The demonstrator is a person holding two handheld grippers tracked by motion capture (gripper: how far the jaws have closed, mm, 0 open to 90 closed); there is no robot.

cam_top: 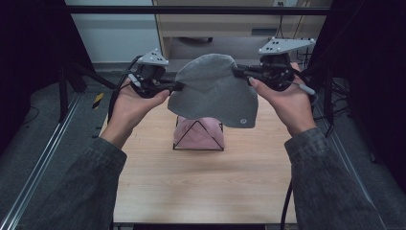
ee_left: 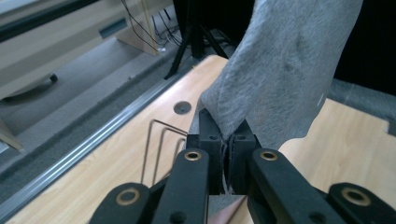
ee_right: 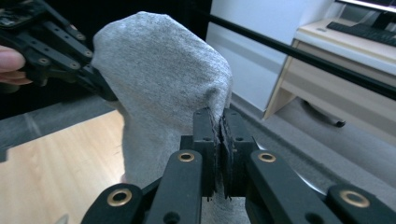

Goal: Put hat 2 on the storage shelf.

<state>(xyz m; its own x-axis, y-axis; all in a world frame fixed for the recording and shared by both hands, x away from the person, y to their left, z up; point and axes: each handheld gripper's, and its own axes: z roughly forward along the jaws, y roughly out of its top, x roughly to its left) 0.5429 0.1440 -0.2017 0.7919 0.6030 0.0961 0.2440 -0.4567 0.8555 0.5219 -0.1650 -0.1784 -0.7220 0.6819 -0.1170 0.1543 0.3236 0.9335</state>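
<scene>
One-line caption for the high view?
Both tongs hold a grey knit beanie above a pink one on a wire stand.

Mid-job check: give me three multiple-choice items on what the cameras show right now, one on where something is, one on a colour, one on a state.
1. Where is the pink cloth?
A. On the wire rack on the table
B. In the left hand-held gripper
C. On the floor beside the table

2. What colour is the hat held up between the two hand-held grippers?
A. Pink
B. Grey
C. Black

3. How does the left hand-held gripper stand?
A. Wide open, nothing between its jaws
B. Shut on a wire of the rack
C. Shut on the hat's edge

Answers:
1 A: the high view shows it draped on the wire rack on the table, below the hat.
2 B: it is grey in all three views.
3 C: the left gripper view shows the jaws pinching grey fabric; the right hand-held gripper pinches the opposite edge.
</scene>
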